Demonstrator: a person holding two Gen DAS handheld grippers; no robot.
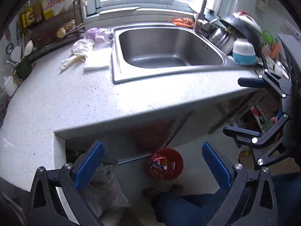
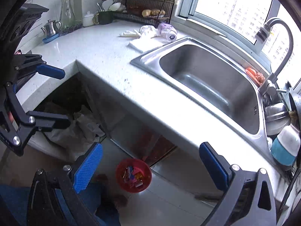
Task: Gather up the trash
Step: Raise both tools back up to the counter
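Note:
A red bin (image 1: pixel 166 163) stands on the floor below the counter edge, with colourful wrappers inside; the right wrist view shows the same red bin (image 2: pixel 133 176). My left gripper (image 1: pixel 152 145) hangs open high above it, nothing between its blue pads. My right gripper (image 2: pixel 150 145) is also open and holds nothing. Each gripper shows in the other's view: the right gripper (image 1: pixel 242 107) at the right edge, the left gripper (image 2: pixel 60 97) at the left edge. Crumpled white wrapping (image 1: pixel 82 46) (image 2: pixel 148 30) lies on the counter left of the sink, beside a purple roll (image 1: pixel 97 34) (image 2: pixel 167 31).
A steel sink (image 1: pixel 116 56) (image 2: pixel 150 56) with a tall faucet (image 2: pixel 282 43) is set in the white counter. Pots and a blue-and-white container (image 1: pixel 243 53) crowd its right side. A wire rack (image 1: pixel 47 28) fills the back corner. A person's blue trouser leg (image 1: pixel 188 207) is below.

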